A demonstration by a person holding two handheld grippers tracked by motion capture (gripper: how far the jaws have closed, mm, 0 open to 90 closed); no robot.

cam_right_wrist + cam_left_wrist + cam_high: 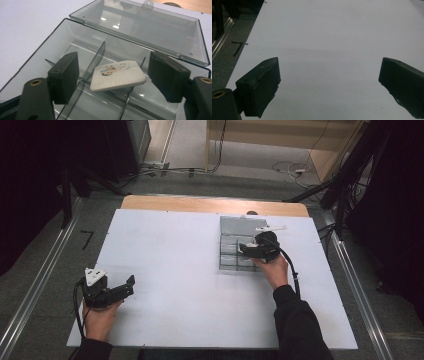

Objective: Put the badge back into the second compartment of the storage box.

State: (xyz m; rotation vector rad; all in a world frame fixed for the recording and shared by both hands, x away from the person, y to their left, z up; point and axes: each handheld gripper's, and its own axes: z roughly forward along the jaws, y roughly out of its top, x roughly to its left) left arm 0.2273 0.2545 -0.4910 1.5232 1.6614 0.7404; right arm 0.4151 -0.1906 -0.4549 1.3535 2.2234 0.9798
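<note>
A dim room with dark curtains at both sides, cables on a grey floor, and a white table (170, 270) with a strip of bare wood along its far edge.

On the right half of the table, toward the far side, sits a clear smoky plastic organiser box (50, 50), its hinged lid (150, 27) thrown back flat on the far side so the compartments lie open. Thin dividers (96, 61) split the inside into cells. Across them rests a small white tile (117, 76), roughly square with rounded corners, a rough pale face and a small colourful printed picture near one edge. It lies tilted, propped on the divider tops rather than seated in any one cell, probably because it is wider than a cell.

The right gripper (113, 75) hangs just over the box, jaws apart on either side of the tile and not touching it. That looks like a lineup for picking it up or having just let go; I cannot tell which.

The left gripper (112, 290) rests at the near left corner, well apart from the box, jaws wide apart over bare table, holding nothing, seemingly parked out of the way.
</note>
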